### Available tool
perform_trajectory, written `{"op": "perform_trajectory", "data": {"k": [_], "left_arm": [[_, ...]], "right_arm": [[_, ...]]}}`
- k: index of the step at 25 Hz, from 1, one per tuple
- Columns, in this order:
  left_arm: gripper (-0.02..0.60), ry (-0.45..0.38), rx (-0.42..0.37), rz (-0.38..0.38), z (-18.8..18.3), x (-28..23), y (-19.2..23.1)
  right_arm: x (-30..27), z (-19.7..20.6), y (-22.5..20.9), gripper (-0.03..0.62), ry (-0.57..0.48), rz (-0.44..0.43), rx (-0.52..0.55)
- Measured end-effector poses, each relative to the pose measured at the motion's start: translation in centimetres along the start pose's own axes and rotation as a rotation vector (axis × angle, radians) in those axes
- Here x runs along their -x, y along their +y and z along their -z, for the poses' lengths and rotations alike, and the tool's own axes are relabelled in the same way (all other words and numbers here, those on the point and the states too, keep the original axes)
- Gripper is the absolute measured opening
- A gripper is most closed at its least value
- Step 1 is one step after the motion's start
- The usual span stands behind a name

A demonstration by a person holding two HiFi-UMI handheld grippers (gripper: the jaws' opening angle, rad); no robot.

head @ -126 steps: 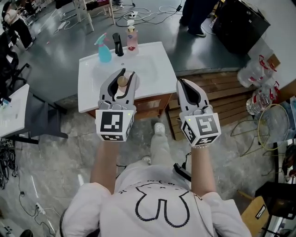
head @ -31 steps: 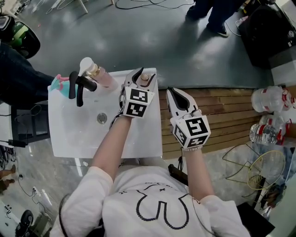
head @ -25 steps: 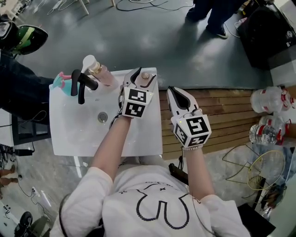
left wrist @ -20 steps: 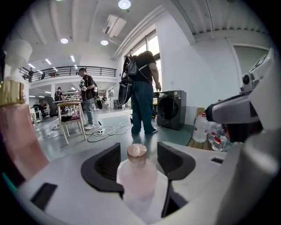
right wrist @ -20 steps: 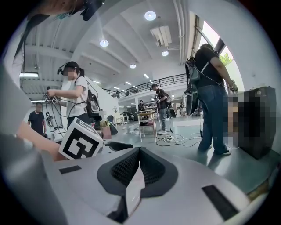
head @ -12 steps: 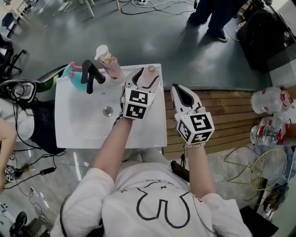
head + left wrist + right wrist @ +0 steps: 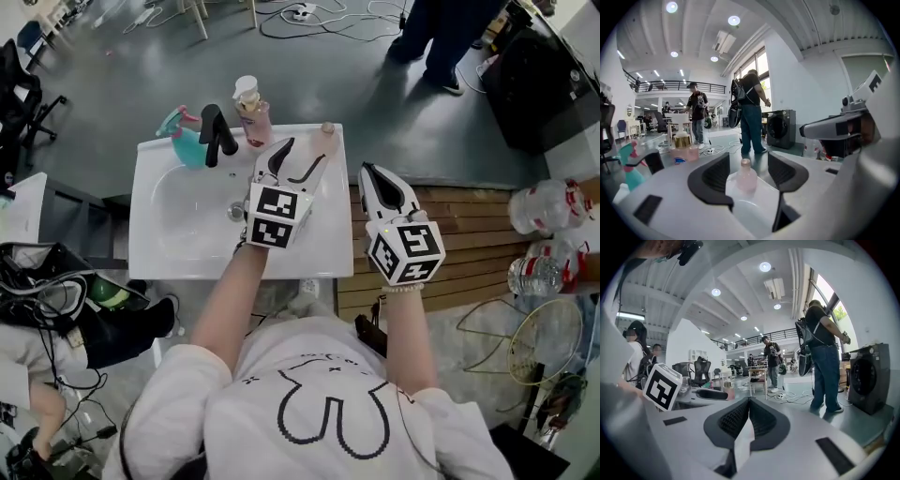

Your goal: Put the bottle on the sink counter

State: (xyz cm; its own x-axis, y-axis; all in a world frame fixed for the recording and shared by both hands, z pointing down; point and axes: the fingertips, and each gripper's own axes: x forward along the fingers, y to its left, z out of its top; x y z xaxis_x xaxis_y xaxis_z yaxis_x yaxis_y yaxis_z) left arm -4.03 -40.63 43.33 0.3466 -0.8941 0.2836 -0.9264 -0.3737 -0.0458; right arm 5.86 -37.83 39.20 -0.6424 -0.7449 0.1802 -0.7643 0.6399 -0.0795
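Note:
A small pale pink bottle [image 7: 327,134] with a tan cap stands upright on the far right corner of the white sink counter [image 7: 187,255]. My left gripper [image 7: 305,153] is open just short of it, its jaws wide apart. In the left gripper view the bottle [image 7: 746,178] stands a little ahead between the spread jaws of that gripper [image 7: 748,161], touching neither. My right gripper [image 7: 367,171] hovers shut and empty past the counter's right edge; in the right gripper view its pads [image 7: 749,401] meet with nothing between them.
At the counter's back stand a black faucet [image 7: 217,131], a teal spray bottle [image 7: 183,142] and a pink pump bottle [image 7: 251,108]. A wooden pallet [image 7: 469,246] lies to the right, with large water bottles [image 7: 546,206] beyond. A person [image 7: 441,37] stands behind the sink.
The left gripper carried the bottle to the counter's far right corner, opened and drew back a little. The bottle now stands free. The right gripper stayed shut beside the counter.

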Motion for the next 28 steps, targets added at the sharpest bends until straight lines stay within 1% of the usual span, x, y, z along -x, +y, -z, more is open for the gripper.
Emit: {"op": "perform_trajectory", "data": {"k": [6,11,14,18,20,22,23,24,28], "left_arm": [[0.256,-0.078,-0.017,-0.022,-2.5,4.9,0.6],[0.255,-0.147,-0.005,-0.060,-4.2,9.4,1.6],[0.253,-0.183,-0.003,-0.070,-4.6,11.9,2.1],[0.206,-0.207,-0.011,-0.079,-4.4,15.5,2.5],[0.166,-0.226,-0.013,-0.087,-4.6,17.1,2.8],[0.097,-0.237,-0.029,-0.102,-4.7,18.4,3.1],[0.045,-0.241,-0.037,-0.112,-4.8,19.0,3.2],[0.009,-0.246,-0.040,-0.116,-4.9,19.6,3.2],[0.009,-0.286,-0.036,-0.097,-6.1,21.9,2.6]], "right_arm": [[1.9,-1.2,1.7,0.028,-0.026,0.026,0.013],[3.6,-2.3,3.4,0.028,-0.041,0.029,0.038],[4.7,-3.0,4.6,0.028,-0.046,0.021,0.063],[6.6,-3.8,6.5,0.028,-0.054,0.013,0.120],[7.5,-4.4,7.1,0.028,-0.069,0.020,0.139],[8.3,-4.8,7.4,0.028,-0.085,0.030,0.147],[8.8,-4.9,7.5,0.028,-0.091,0.037,0.148],[9.2,-5.0,7.6,0.028,-0.096,0.045,0.148],[11.0,-5.4,8.0,0.028,-0.117,0.072,0.142]]}}
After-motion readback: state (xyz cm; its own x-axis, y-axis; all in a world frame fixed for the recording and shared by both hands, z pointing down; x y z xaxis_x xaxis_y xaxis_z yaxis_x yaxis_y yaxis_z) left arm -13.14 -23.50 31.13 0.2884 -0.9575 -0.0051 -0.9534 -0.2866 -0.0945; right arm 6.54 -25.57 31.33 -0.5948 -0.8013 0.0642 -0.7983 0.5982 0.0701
